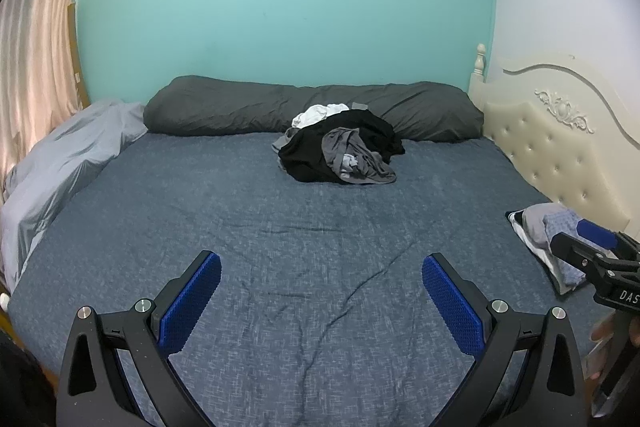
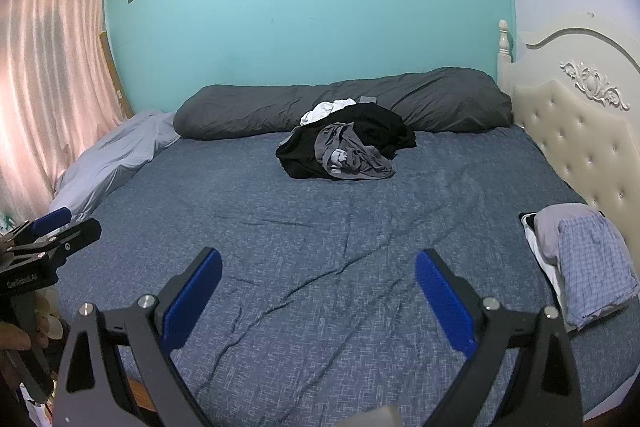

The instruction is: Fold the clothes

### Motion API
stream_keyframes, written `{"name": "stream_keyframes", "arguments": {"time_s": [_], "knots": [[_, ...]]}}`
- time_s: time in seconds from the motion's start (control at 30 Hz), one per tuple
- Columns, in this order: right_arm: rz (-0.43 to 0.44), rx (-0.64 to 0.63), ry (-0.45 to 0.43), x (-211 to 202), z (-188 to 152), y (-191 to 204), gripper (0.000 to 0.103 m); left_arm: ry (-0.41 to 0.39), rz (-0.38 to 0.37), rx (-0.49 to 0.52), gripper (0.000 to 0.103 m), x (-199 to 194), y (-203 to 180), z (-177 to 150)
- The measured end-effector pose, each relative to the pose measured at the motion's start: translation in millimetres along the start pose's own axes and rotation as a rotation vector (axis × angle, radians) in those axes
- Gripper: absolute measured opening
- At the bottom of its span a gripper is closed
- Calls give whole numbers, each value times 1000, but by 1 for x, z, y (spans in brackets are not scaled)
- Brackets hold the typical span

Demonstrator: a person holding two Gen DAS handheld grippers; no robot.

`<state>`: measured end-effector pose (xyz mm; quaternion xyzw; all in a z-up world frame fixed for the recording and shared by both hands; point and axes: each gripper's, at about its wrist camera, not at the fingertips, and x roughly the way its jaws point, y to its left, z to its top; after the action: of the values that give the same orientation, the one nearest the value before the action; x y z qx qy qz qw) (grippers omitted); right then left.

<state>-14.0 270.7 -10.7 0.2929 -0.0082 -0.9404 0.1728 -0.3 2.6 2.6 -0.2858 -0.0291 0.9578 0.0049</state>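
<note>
A heap of unfolded clothes (image 1: 340,147), black, grey and white, lies at the far middle of the blue bed sheet (image 1: 280,227); it also shows in the right wrist view (image 2: 348,143). A stack of folded clothes (image 2: 580,259) with a blue checked piece on top sits at the right by the headboard, also in the left wrist view (image 1: 548,239). My left gripper (image 1: 320,263) is open and empty above the near sheet. My right gripper (image 2: 318,263) is open and empty beside it, to its right.
A long dark grey pillow (image 1: 312,107) lies along the teal wall. A light grey duvet (image 1: 68,163) is bunched at the left by the pink curtain (image 2: 48,67). A cream tufted headboard (image 2: 580,123) bounds the right side.
</note>
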Motion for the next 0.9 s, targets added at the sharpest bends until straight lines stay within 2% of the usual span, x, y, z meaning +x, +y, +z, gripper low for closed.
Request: {"name": "stream_keyframes", "arguments": {"time_s": [0.73,0.9], "knots": [[1,1,-5,-1,-1,-1,98,-2,-1,2,103,-1,2,-2],[1,0,-6,-2,-2,-1,98,0,-1,4,103,-3,1,7]]}}
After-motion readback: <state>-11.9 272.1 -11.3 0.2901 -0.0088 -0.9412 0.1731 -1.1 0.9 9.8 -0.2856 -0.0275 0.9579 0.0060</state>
